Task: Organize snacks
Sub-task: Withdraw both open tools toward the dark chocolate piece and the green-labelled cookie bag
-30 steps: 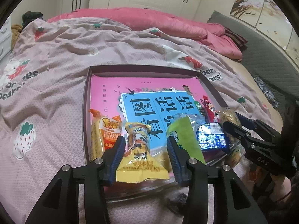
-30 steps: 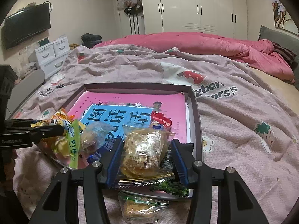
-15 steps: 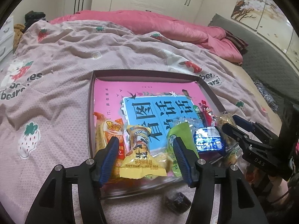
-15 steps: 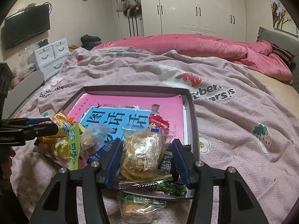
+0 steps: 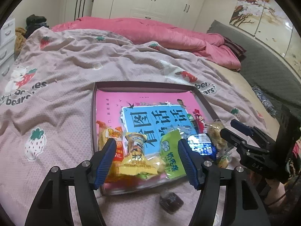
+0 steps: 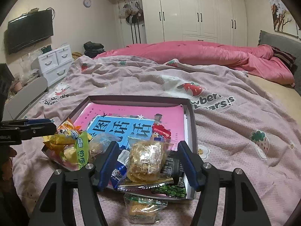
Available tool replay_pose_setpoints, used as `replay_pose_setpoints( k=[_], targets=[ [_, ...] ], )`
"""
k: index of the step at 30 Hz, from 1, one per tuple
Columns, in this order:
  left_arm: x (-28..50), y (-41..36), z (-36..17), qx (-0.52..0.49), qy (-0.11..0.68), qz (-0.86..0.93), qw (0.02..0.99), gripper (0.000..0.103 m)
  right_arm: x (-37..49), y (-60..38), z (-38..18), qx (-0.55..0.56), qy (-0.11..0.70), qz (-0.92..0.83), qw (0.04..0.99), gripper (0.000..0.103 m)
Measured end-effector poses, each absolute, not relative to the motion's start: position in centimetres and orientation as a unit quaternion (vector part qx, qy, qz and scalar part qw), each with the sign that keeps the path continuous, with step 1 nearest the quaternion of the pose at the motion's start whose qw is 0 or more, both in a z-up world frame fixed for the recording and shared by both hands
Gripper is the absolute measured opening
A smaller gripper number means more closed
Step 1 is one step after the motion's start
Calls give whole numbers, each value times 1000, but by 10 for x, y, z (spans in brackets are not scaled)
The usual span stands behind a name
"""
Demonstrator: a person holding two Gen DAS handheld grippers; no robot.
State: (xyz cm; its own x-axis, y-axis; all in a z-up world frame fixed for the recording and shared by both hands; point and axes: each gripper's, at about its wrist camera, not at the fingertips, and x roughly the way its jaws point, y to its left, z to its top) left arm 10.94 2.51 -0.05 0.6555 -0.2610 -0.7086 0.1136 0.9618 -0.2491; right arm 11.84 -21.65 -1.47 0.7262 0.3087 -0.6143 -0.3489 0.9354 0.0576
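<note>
A shallow brown box (image 5: 143, 84) (image 6: 190, 113) lies on the bed with a pink and blue book inside. Several snack packets are piled at its near edge. My left gripper (image 5: 147, 158) is open and empty above a yellow packet (image 5: 138, 162) and a green packet (image 5: 170, 158). My right gripper (image 6: 146, 164) is open and empty around a clear cracker packet (image 6: 145, 163), not closed on it. A second cracker packet (image 6: 142, 208) lies on the blanket outside the box. A dark wrapped snack (image 5: 170, 203) also lies outside. The right gripper also shows in the left wrist view (image 5: 237, 131).
A strawberry-print blanket (image 5: 65, 71) covers the bed, with a pink duvet (image 6: 197, 54) at the back. White drawers (image 6: 54, 64) and a wall television (image 6: 29, 31) stand to the left. White wardrobes fill the far wall.
Both grippers have pulled back from the box and risen slightly. The left gripper has opened wider, away from the yellow packet. The snacks have not moved.
</note>
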Motion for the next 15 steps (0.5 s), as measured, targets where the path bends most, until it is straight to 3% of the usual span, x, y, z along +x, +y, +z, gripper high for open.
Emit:
replay_pose_setpoints(
  k=[15],
  targets=[
    [77,8,2,-63,419,-127,897,70,82,-232,-7,4,346,165,924,65]
  ],
)
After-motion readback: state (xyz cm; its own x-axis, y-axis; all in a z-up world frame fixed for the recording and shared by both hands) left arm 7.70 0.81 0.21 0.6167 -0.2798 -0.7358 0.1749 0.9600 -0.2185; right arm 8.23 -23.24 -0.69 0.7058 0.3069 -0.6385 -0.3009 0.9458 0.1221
